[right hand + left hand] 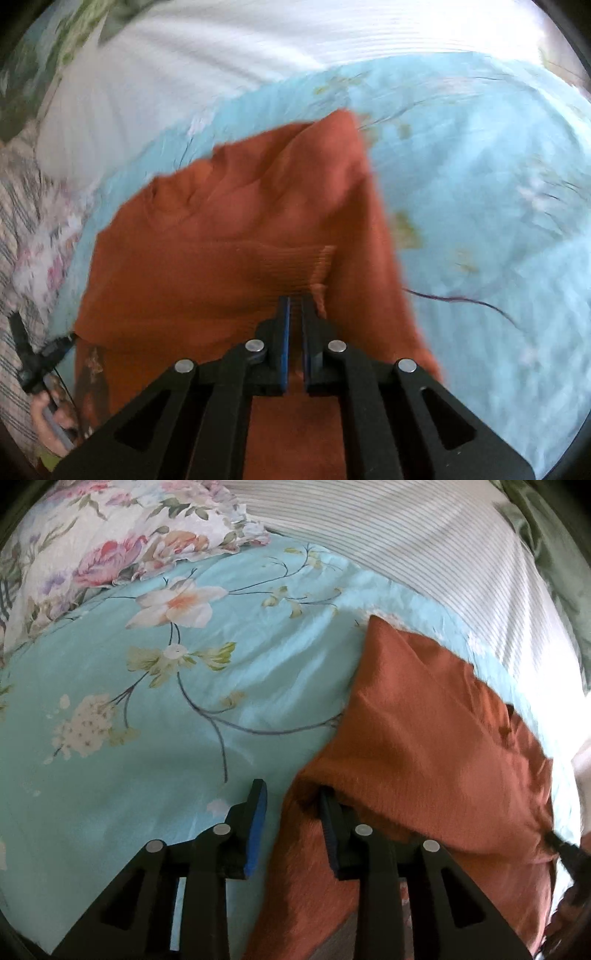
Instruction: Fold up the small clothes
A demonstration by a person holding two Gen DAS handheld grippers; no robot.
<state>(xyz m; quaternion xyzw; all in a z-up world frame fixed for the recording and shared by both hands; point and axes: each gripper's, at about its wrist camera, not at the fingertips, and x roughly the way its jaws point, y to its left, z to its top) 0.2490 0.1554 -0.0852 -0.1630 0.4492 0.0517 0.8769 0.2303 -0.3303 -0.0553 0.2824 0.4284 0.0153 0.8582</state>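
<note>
Garment [229, 236], rust-orange, lies on the floral bedsheet [147, 709], mid-fold. My right gripper [295, 306] pinches its hem; my left gripper [291, 805] gapes wide beside it. Next I need a steady carry-over.

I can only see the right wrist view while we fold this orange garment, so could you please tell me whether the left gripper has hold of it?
Observer: Not yet. The left gripper is open, jaws wide apart, and the orange garment drapes over just one finger.
Operator: What is under the other finger?
Observer: Only the turquoise floral bedsheet; that finger is clear of the cloth.
Operator: Is there anything beyond it on that side?
Observer: A pink-flowered pillow lies at the far left corner of the left wrist view.
</note>
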